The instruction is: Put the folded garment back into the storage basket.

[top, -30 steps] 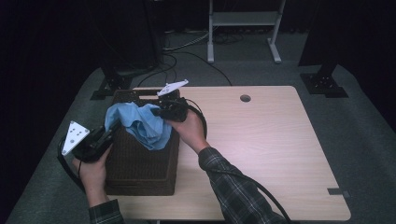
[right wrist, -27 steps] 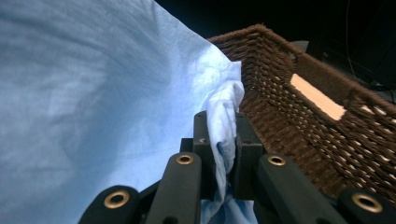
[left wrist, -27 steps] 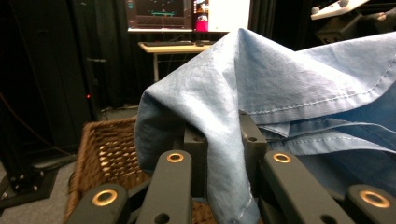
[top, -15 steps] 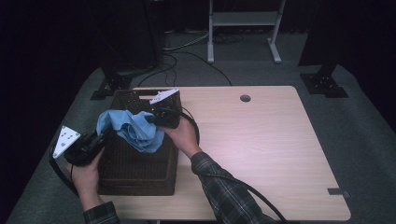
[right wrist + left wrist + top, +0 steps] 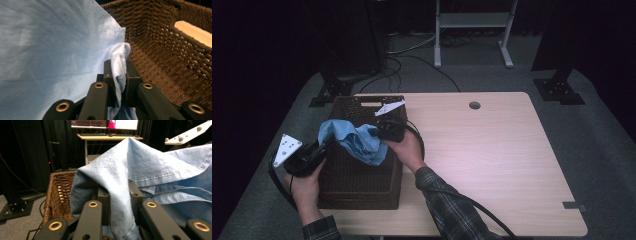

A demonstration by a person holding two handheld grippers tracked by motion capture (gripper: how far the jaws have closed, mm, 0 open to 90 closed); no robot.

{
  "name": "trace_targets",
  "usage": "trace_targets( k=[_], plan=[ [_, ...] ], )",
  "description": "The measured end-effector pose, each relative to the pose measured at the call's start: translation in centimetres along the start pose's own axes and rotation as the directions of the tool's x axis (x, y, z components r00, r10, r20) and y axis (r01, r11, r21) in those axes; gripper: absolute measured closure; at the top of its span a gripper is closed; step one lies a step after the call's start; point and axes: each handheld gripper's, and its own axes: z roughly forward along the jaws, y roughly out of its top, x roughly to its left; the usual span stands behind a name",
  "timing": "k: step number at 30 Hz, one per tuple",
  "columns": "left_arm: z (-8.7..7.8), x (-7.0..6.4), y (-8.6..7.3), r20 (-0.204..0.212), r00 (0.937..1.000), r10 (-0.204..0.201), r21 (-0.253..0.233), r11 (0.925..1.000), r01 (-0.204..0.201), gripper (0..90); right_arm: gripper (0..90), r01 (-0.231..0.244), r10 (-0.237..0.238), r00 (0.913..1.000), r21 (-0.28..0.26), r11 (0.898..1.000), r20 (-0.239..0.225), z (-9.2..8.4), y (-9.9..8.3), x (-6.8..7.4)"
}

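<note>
Blue cloth [image 5: 354, 141] hangs bunched over the open top of the dark wicker basket [image 5: 362, 185] at the table's [image 5: 512, 165] left side. Left gripper [image 5: 328, 145] pinches a fold at the cloth's left edge; right gripper [image 5: 377, 131] clamps a twisted corner above the basket's inside wall

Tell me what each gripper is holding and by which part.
Both hold the blue cloth over the wicker basket. The left gripper pinches a draped fold; the right gripper clamps a bunched edge.
</note>
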Motion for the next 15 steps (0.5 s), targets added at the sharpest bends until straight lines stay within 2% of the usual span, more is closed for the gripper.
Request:
trace_targets(
  k=[6,15],
  plan=[
    [-0.03,0.05,-0.05,0.000,1.0000,-0.004,-0.005,1.0000,0.004,76.5,84.0,0.004,-0.004,0.9999,-0.006,1.000,0.012,0.34,-0.08,0.21],
    [-0.03,0.24,-0.15,0.003,0.9998,-0.022,-0.014,0.9997,0.022,69.6,84.1,0.010,-0.010,0.9998,-0.004,1.000,0.020,0.39,-0.12,0.32]
  ],
)
